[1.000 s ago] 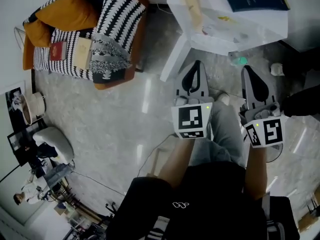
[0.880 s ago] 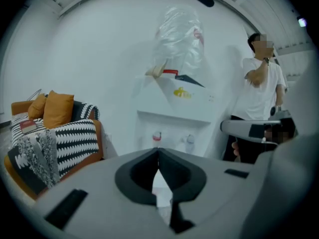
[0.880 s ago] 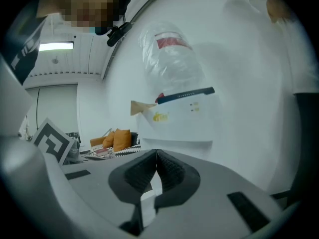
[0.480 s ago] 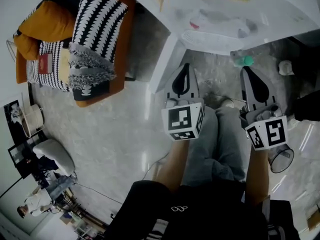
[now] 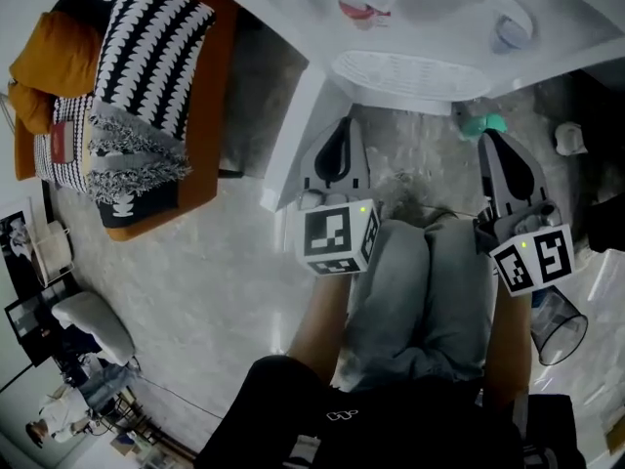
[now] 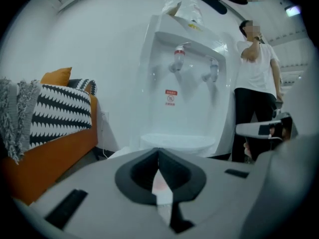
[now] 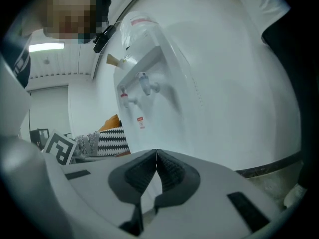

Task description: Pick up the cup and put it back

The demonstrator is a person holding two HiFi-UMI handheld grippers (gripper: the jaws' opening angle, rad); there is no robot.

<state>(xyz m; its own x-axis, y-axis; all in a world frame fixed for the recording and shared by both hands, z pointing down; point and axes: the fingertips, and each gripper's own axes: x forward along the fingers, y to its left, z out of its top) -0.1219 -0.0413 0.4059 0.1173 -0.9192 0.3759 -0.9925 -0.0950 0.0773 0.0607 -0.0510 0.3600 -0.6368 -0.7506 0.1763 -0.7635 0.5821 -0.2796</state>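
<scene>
Left gripper [image 6: 158, 152]: clenched, jaw tips meeting, nothing between them. It is held over the wearer's left knee and faces the white water dispenser [image 6: 189, 83].

Right gripper [image 7: 156, 152]: clenched too, the ribbed pads pressed tip to tip, empty. It is over the right knee, beside the left gripper and apart from it, and faces the same dispenser side-on.

Cup: cannot be picked out in any of the three views, so its place cannot be told.

Dispenser: it stands on the floor [image 5: 195, 291] just ahead of the wearer's grey trousers [image 5: 430, 281]. A red tap [image 6: 178, 59] and a second tap [image 6: 212, 71] sit side by side in the recess. The pale drip tray [image 5: 410, 74] below them carries nothing. A small red label [image 6: 170, 97] is on the back panel between taps and tray. A clear plastic bag [image 6: 182, 6] lies on top; its contents are unclear.

Surroundings: an orange sofa [image 5: 210, 154] stands left of the dispenser with a black-and-white striped cushion [image 5: 146, 57] on it. A small green thing [image 5: 480, 122] lies on the floor at the dispenser's foot, just beyond the right gripper's tips. A wire basket [image 5: 559, 325] stands on the floor at the wearer's right. A second person [image 6: 254, 83], in a white top and dark trousers, stands just beside the dispenser's right side.
</scene>
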